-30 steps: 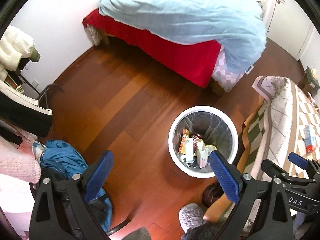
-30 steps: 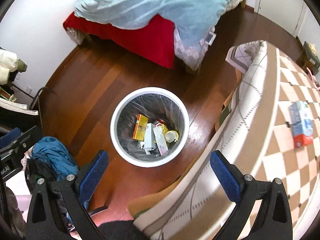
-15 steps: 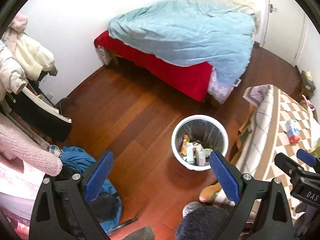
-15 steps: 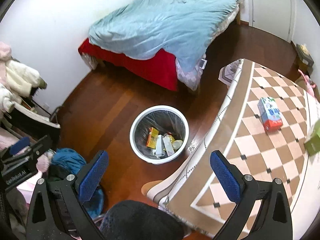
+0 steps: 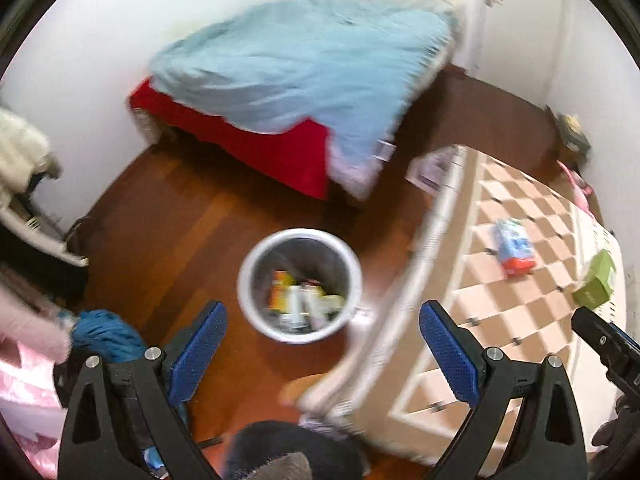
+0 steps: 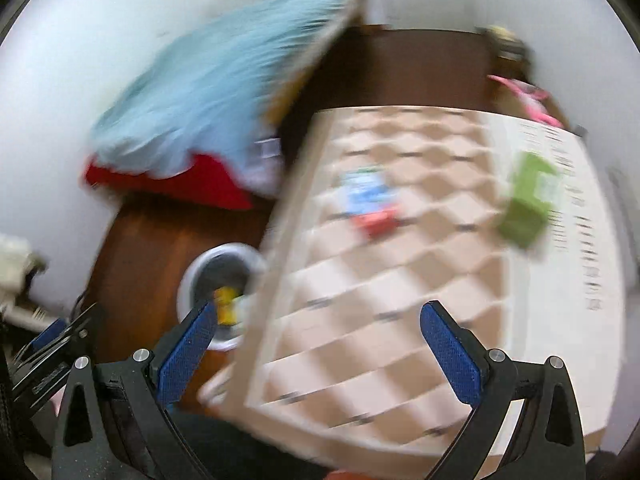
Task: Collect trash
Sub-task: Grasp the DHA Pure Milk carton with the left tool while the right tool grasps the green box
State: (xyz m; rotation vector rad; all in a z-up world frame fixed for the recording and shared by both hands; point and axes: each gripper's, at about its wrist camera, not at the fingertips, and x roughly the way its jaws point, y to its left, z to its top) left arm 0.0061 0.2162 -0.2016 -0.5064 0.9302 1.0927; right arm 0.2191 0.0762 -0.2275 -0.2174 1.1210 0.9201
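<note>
The bedroom's wooden floor (image 5: 168,216) lay below. The left gripper (image 5: 320,344) and right gripper (image 6: 316,344) both gaped, holding nothing. The bin (image 5: 300,236) near the left one already held trash; a blue-and-red packet (image 5: 514,246) and green carton (image 5: 596,286) remained on the checkered table (image 5: 480,312).

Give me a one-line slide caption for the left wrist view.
Open left claw above the part-filled white bin, checkered table alongside.

Glossy wood floor (image 5: 168,216), checked cloth tablecloth (image 5: 520,320), plastic bin (image 5: 300,236)
</note>
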